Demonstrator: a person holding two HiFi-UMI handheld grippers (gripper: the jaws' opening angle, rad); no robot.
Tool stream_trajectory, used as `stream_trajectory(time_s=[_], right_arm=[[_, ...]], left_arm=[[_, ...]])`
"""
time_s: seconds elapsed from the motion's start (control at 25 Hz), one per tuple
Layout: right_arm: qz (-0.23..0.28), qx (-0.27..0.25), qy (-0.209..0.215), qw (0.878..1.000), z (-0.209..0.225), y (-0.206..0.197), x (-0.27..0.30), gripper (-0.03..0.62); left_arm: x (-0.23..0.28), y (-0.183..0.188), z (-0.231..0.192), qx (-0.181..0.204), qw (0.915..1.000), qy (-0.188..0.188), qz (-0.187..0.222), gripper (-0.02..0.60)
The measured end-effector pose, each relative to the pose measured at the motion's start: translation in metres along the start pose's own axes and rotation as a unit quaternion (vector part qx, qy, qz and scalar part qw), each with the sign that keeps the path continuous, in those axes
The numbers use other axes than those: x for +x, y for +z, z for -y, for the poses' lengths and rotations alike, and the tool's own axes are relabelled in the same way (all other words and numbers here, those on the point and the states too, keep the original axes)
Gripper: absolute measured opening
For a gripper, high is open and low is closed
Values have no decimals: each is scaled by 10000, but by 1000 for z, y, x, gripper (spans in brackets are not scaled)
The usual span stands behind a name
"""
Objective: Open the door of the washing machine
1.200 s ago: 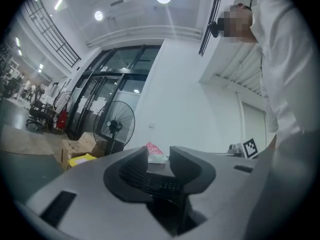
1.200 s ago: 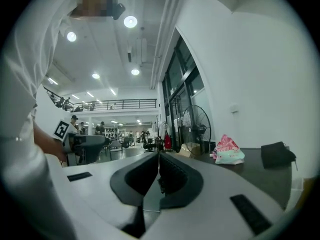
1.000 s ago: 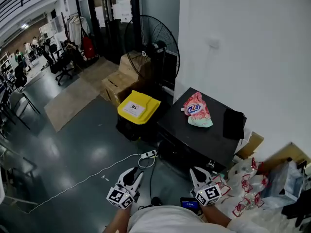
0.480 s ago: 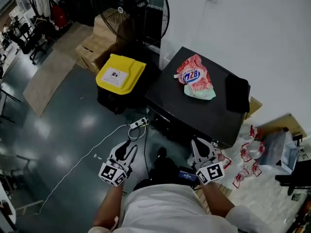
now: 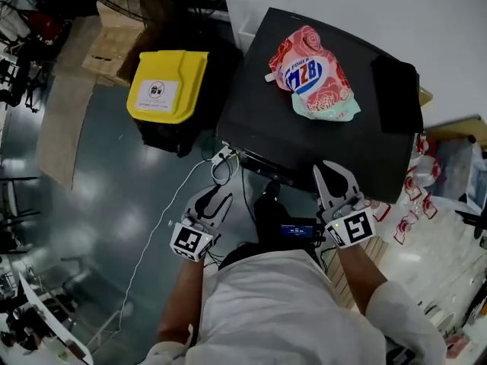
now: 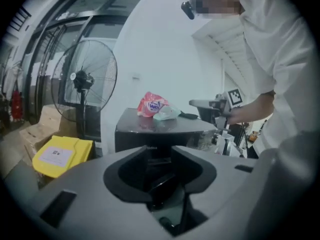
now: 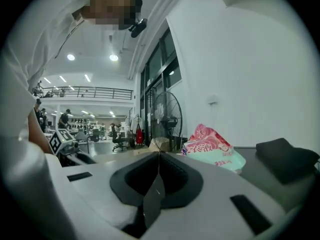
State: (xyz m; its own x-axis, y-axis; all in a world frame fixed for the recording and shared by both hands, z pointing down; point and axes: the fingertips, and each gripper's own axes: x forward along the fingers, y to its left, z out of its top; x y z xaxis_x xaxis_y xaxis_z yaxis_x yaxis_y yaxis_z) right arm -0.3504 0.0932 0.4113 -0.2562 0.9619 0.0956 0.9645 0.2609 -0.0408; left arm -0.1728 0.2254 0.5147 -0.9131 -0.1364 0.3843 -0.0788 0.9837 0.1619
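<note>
Washing machine [image 5: 259,128]: black, against white wall, straight ahead of both claws. Door not visible from above; front face shows past left claw [image 6: 161,158] in left gripper view.
Left claw [image 5: 217,198]: low over floor, near machine's front left, not touching it. Jaws opening, wide gap, nothing between them.
Right claw [image 5: 333,172]: at machine's front top edge, contact unclear. Jaws together, holding nothing.
Detergent bag [image 5: 312,71] and black folded item [image 5: 396,93] lie on machine top.
Yellow bin [image 5: 166,86] stands beside machine, left.
</note>
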Motion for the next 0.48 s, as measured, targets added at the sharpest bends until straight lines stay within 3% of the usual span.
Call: stream_trajectory(time_s=[0.12, 0.24, 0.48], right_arm=[[-176, -88, 3, 9998, 4, -6, 21, 32], [-602, -217, 173, 9978, -2, -25, 35, 31], [-636, -137, -4, 9979, -10, -41, 44, 32]], left_arm=[[21, -9, -23, 145, 9995, -208, -214, 150], [43, -26, -38, 573, 9954, -465, -619, 155], [80, -83, -41, 1241, 9708, -1471, -1435, 163]])
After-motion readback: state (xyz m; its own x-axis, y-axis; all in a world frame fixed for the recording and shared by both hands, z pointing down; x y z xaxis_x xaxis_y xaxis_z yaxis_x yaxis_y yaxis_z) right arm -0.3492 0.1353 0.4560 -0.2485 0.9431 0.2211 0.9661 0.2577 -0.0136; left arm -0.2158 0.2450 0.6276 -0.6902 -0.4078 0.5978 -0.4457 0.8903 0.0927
